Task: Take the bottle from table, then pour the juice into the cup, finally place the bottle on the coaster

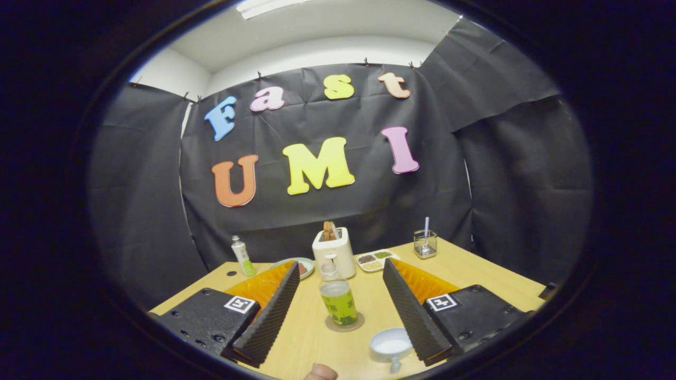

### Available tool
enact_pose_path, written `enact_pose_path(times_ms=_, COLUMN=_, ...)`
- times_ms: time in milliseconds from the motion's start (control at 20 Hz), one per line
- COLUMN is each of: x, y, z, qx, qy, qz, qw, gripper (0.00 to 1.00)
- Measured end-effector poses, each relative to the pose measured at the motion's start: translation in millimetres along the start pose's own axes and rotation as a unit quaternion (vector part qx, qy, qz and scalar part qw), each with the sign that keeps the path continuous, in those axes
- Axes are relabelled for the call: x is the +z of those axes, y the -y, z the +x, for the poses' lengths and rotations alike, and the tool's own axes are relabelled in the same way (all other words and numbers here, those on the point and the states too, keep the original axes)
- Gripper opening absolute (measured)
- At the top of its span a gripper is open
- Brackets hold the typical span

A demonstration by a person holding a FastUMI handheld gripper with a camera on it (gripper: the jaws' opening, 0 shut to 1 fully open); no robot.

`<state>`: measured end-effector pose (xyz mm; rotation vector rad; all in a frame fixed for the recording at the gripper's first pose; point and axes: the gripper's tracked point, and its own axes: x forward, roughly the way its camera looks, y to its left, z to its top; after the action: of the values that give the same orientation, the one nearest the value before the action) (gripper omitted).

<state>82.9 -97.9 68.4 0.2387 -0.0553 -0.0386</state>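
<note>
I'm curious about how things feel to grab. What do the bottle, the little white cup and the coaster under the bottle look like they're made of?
Bottle: likely clear plastic; see-through wall above a green label, between the open gripper fingers.
Cup: looks like glazed ceramic, though possibly plastic; smooth, glossy white, with a small handle.
Coaster: thin brown disc, perhaps cork or wood; matte, hard to tell.

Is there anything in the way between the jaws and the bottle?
No. The gripper is open, and the bottle stands upright on its coaster between the jaws, with bare table around it. The cup sits nearer, off to the right by the right jaw, not in the path.
</note>
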Motion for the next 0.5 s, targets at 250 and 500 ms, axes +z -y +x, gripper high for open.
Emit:
enact_pose_path(times_ms=250, x=1.6, y=-5.5, z=-38.4, qx=-0.007, qy=0.017, qz=0.0, qw=1.0, gripper=1.0)
enact_pose_path(times_ms=500, x=12.3, y=-3.5, z=-71.6, qx=-0.031, qy=0.018, qz=-0.039, qw=0.999, gripper=1.0)
